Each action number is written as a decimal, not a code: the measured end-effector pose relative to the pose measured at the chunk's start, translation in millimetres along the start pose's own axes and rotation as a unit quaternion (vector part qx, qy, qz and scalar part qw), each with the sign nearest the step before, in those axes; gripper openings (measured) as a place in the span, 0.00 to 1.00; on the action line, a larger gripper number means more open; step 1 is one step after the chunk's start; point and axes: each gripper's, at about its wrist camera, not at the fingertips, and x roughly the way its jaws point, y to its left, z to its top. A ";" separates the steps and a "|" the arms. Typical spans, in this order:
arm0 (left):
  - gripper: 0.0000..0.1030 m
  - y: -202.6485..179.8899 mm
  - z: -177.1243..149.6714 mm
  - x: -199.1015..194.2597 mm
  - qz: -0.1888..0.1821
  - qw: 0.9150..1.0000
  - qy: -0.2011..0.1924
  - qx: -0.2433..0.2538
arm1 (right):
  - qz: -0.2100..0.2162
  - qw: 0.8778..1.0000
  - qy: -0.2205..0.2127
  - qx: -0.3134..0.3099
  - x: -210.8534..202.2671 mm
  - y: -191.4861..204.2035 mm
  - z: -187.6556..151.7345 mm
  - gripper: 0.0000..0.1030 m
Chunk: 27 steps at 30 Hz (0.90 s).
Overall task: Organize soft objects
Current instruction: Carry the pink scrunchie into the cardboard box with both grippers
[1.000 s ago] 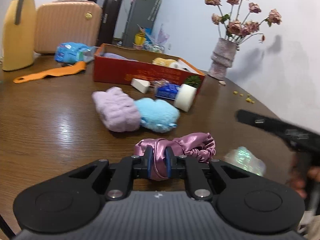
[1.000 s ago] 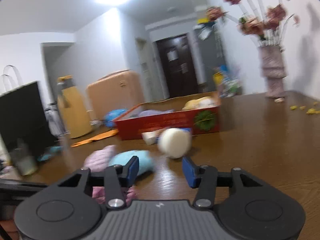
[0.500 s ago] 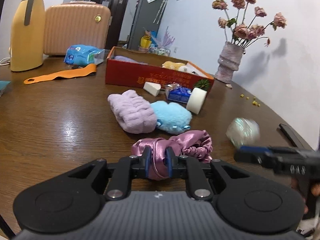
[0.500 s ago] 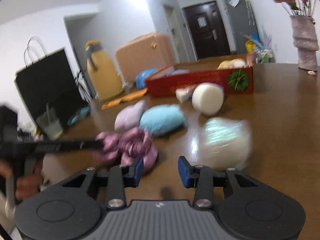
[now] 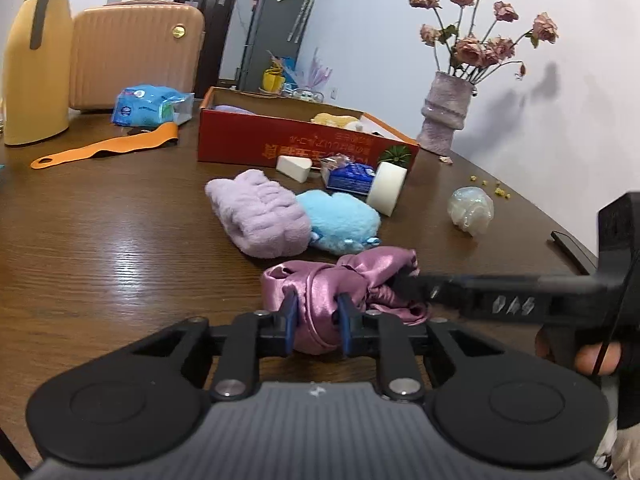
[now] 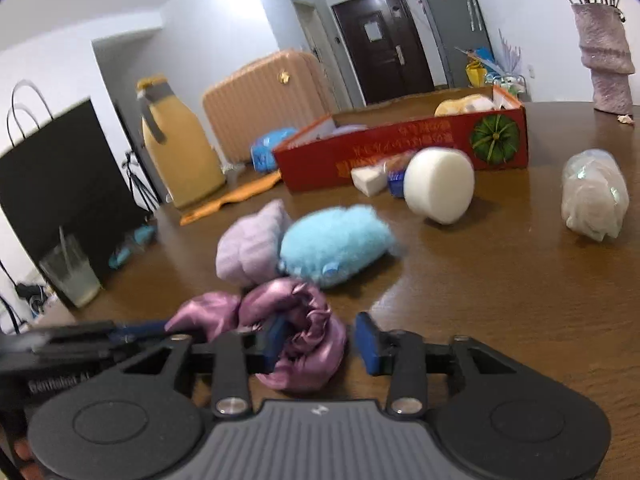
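A pink satin scrunchie (image 5: 344, 280) lies on the brown table (image 5: 120, 240). My left gripper (image 5: 318, 320) is shut on its near end. My right gripper (image 6: 320, 344) is open, its jaws around the scrunchie's other end (image 6: 308, 332), reaching in from the right in the left wrist view. Behind lie a lilac fluffy cloth (image 5: 260, 216), a light blue plush (image 5: 340, 220), a white round sponge (image 5: 386, 188) and a pale mesh puff (image 5: 470, 210). A red cardboard box (image 5: 304, 140) holds other soft items.
A white wedge sponge (image 5: 294, 168) and blue packet (image 5: 352, 176) lie by the box. A vase of dried roses (image 5: 444, 120), yellow jug (image 5: 34, 56), orange strap (image 5: 104, 148), blue wipes pack (image 5: 148, 106), black bag (image 6: 60, 184) and plastic cup (image 6: 70, 272) stand around the table.
My right gripper has swung left and down from the mesh puff to the scrunchie, its jaws now around it. My left gripper has kept its hold on the scrunchie.
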 end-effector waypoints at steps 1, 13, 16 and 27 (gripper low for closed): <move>0.17 -1.1 0.5 0.1 -0.004 1.000 0.001 0.002 | 0.002 1.000 0.003 -0.006 3.1 3.6 -2.5 0.13; 0.14 35.1 181.3 64.7 -0.033 0.995 -0.081 0.039 | -0.011 0.992 -0.093 -0.086 27.7 5.1 156.3 0.08; 0.14 58.6 237.7 133.3 0.001 0.998 -0.043 0.040 | -0.033 0.993 -0.064 -0.089 95.8 -4.8 224.5 0.08; 0.30 96.8 258.2 265.0 0.073 0.990 0.078 0.091 | -0.071 0.985 0.157 -0.020 294.6 -51.4 277.2 0.10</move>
